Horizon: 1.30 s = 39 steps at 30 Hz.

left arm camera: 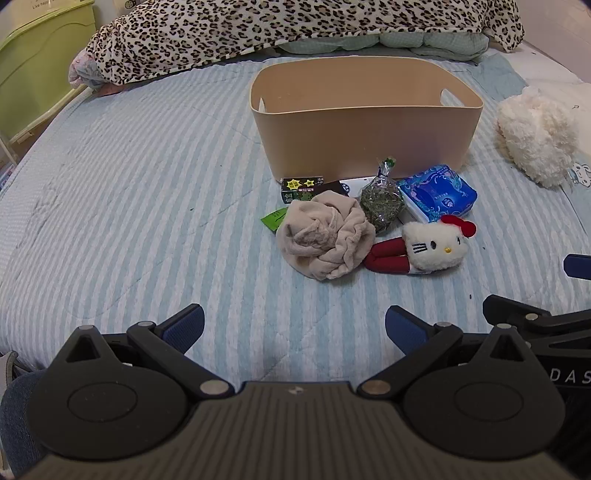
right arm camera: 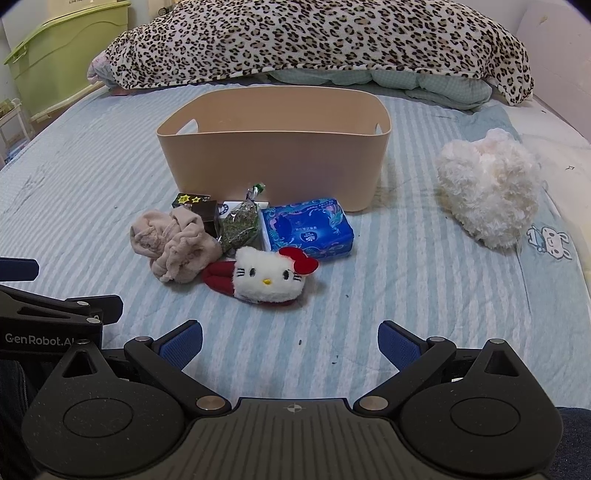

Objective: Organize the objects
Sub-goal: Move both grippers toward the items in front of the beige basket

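Note:
A tan plastic bin (left arm camera: 365, 136) (right arm camera: 273, 162) stands on the striped bed. In front of it lies a pile: a crumpled beige cloth (left arm camera: 325, 236) (right arm camera: 173, 243), a white cat plush with a red bow (left arm camera: 432, 243) (right arm camera: 266, 277), a blue tissue pack (left arm camera: 439, 194) (right arm camera: 310, 227), a bag of dried herbs (left arm camera: 382, 203) (right arm camera: 240, 223), and a dark box with yellow stars (left arm camera: 301, 186) (right arm camera: 195, 206). My left gripper (left arm camera: 294, 328) is open and empty, well short of the pile. My right gripper (right arm camera: 290, 345) is open and empty, below the plush.
A fluffy white plush (left arm camera: 535, 136) (right arm camera: 487, 192) lies to the right of the bin. A leopard-print blanket (left arm camera: 295, 26) (right arm camera: 314, 40) is heaped at the back. A green storage box (left arm camera: 40, 70) (right arm camera: 70, 48) stands off the bed's left side.

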Each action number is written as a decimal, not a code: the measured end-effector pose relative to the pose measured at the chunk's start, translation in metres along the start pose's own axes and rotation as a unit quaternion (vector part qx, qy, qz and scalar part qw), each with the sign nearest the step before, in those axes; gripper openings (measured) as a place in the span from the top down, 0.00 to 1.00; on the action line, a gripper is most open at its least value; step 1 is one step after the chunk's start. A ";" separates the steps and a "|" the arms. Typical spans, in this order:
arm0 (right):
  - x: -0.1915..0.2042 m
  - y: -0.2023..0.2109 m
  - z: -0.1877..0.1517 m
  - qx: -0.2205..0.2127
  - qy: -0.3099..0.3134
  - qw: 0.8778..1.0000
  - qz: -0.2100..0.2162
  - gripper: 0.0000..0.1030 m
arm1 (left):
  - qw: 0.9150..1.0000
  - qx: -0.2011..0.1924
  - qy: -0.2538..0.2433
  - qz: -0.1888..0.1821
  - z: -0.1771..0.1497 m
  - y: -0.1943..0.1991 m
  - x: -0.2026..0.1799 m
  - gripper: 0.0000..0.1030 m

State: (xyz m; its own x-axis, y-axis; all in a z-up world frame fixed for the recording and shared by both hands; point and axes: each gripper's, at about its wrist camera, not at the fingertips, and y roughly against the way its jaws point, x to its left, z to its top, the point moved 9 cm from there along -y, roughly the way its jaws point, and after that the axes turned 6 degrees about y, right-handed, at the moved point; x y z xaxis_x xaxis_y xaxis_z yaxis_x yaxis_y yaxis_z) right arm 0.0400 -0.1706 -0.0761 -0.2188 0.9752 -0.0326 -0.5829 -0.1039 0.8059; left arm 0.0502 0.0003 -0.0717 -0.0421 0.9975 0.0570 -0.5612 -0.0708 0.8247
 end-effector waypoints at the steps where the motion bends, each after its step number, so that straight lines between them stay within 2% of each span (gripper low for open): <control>1: 0.000 0.000 0.000 0.000 0.000 1.000 0.000 0.00 | 1.000 0.000 0.000 0.000 0.000 0.000 0.000 0.00; 22: -0.007 -0.012 0.003 0.011 -0.004 1.000 -0.007 0.03 | 1.000 0.001 -0.002 -0.005 0.008 -0.011 -0.001 0.00; 39: -0.006 -0.042 0.015 0.032 -0.005 0.999 0.003 0.05 | 1.000 0.002 0.016 -0.008 0.034 -0.040 0.009 0.00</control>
State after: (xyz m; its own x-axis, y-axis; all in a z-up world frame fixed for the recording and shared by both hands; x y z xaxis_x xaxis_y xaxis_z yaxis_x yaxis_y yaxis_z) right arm 0.0779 -0.1692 -0.1008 -0.2138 0.9767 -0.0209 -0.5299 -0.0980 0.8424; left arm 0.1007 0.0119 -0.0848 -0.0599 0.9979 0.0265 -0.5583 -0.0555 0.8278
